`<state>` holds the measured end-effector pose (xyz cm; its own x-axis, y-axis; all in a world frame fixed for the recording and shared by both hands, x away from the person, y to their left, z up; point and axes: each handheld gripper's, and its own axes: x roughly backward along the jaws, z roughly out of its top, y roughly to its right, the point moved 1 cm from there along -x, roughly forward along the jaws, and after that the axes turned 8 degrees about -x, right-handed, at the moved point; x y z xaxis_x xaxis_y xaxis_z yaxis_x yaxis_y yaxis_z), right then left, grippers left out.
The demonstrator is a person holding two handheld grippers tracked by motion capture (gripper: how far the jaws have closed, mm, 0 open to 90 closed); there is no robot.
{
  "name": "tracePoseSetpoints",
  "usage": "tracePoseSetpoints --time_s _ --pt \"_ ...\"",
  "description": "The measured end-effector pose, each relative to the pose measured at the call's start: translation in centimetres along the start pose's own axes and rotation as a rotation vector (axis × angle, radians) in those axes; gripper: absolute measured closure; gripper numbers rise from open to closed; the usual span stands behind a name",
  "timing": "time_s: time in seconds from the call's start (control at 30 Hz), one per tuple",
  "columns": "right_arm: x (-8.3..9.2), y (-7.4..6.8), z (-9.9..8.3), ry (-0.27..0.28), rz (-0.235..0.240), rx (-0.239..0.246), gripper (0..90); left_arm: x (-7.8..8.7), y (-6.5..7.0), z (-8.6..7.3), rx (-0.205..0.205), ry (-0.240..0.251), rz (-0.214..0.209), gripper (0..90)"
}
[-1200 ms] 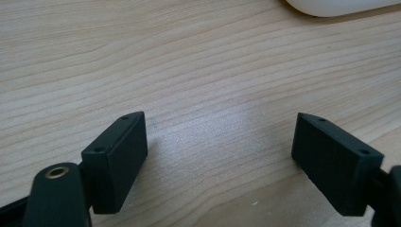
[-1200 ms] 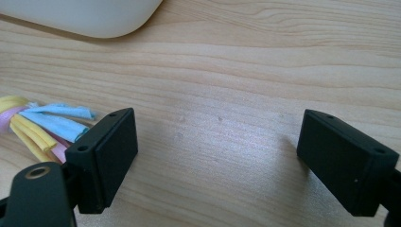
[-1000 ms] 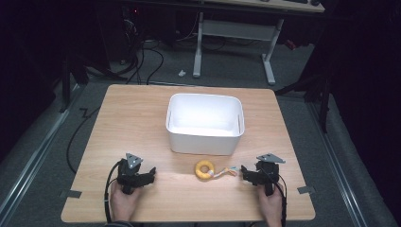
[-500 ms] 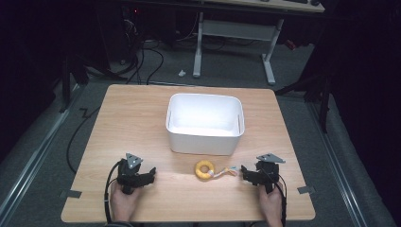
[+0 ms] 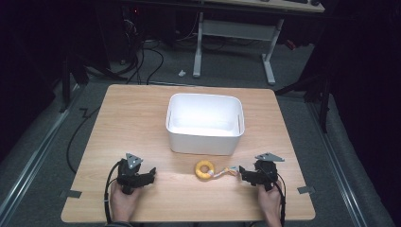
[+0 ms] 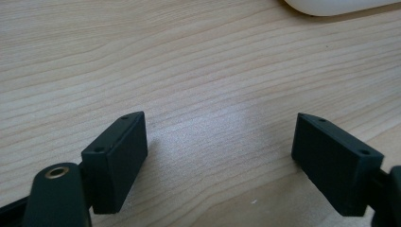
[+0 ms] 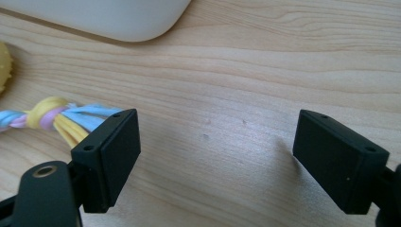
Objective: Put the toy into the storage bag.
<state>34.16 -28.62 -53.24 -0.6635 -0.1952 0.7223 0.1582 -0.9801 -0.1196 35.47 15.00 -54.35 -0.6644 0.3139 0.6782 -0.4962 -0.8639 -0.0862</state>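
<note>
A dark room with grey carpet, cables and a white-legged desk frame lies behind a light wooden table (image 5: 142,123) with a fine straight grain and rounded corners. A white rectangular plastic tub (image 5: 204,124) with rounded corners and smooth matte walls stands at the middle of the table, a little toward the far edge; its inside looks bare. Between the tub and the near edge lies a yellow ring-shaped toy (image 5: 205,170), thick and doughnut-like, with a short twisted cord tail of blue, pink and yellow strands (image 7: 56,118) running from it toward the right edge.

The left gripper (image 5: 147,176), black and blocky with a grey three-cornered plate on top, rests near the near left corner in the person's left hand (image 5: 124,201). In the left gripper view its jaws stand wide apart over bare wood, holding nothing, the tub's curved base at the top edge.

The right gripper (image 5: 242,173) sits near the near right corner in the right hand (image 5: 269,202), pointed toward the ring. Its jaws too are spread wide and empty; in the right gripper view the frayed end of the cord tail lies just beside, partly behind, one flat matte jaw pad, and whether they touch is unclear.
</note>
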Motion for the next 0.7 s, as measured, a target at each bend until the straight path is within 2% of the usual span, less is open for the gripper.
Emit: tracePoseSetpoints --time_s 0.17,0.27,0.33,0.6,0.67,0.7 --pt "0.4 -0.5 0.4 0.003 -0.005 0.006 15.9 0.0 0.0 0.0 0.0 0.0 0.0 19.4" --pt "0.9 -1.1 0.9 0.024 0.015 0.015 15.9 0.0 0.0 0.0 0.0 0.0 0.0 19.4" --pt "1.1 -1.8 1.2 0.022 0.021 0.045 15.9 0.0 0.0 0.0 0.0 0.0 0.0 19.3" --pt "1.2 -3.0 1.6 0.017 0.047 0.073 15.8 0.0 0.0 0.0 0.0 0.0 -0.001 19.4" --pt "1.2 -3.4 1.6 0.011 0.083 0.082 15.3 0.0 0.0 0.0 -0.001 0.0 -0.001 19.3" --pt "1.2 -3.4 1.6 0.011 0.083 0.082 15.3 0.0 0.0 0.0 -0.001 0.0 -0.001 19.3"
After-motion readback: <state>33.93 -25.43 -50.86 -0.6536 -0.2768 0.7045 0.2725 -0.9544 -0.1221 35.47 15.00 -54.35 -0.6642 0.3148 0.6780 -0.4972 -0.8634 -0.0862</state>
